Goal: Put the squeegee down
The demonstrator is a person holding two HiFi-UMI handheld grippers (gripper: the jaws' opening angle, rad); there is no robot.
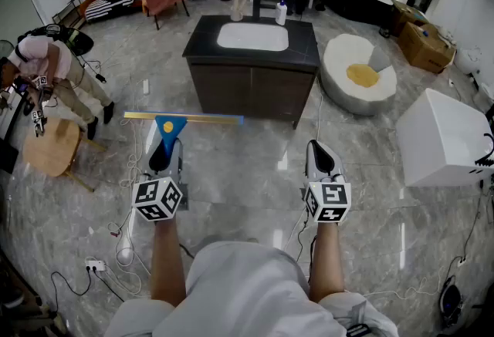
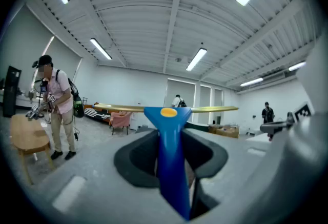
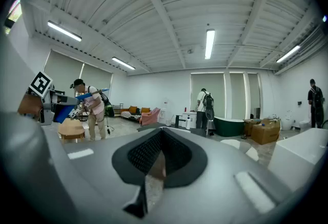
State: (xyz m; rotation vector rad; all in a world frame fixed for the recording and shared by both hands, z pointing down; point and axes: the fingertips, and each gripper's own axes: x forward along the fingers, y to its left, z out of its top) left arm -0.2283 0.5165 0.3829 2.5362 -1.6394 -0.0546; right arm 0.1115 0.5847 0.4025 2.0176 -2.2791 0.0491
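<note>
The squeegee (image 1: 171, 126) has a blue handle and a long yellow blade held level, crosswise in front of me. My left gripper (image 1: 165, 147) is shut on the blue handle, and both are in the air above the floor. In the left gripper view the handle (image 2: 170, 159) runs up between the black pads to the blade (image 2: 123, 108). My right gripper (image 1: 319, 149) is level beside it on the right, shut and holding nothing; its pads meet at the tip (image 3: 162, 133). From the right gripper view the squeegee (image 3: 77, 99) shows far off at the left.
A dark vanity with a white sink (image 1: 252, 38) stands straight ahead. A white round seat (image 1: 359, 75) and a white box (image 1: 444, 139) are on the right. On the left are a round wooden stool (image 1: 52, 147), a bent-over person (image 1: 58, 69) and floor cables (image 1: 116, 251).
</note>
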